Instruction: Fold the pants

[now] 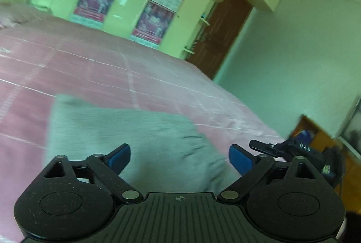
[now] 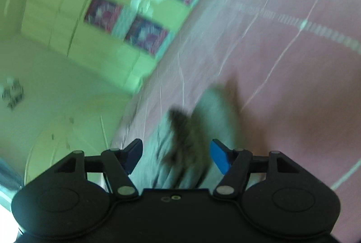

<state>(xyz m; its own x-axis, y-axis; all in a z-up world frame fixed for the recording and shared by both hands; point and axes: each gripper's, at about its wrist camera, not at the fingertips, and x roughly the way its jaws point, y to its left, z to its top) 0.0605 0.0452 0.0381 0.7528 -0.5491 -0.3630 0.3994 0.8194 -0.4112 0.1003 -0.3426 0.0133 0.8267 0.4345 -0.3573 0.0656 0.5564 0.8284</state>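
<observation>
Grey pants (image 1: 126, 130) lying on a pink bedsheet (image 1: 90, 71).
Both the left gripper (image 1: 179, 158) and the right gripper (image 2: 176, 154) hang above the cloth, fingers spread apart, gripping nothing.

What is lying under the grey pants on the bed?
The grey pants lie on a pink bedsheet, which shows all around them. Whatever lies directly beneath the cloth is covered and cannot be seen.

Pants (image 2: 191, 134) motion-blurred, fold unclear
</observation>
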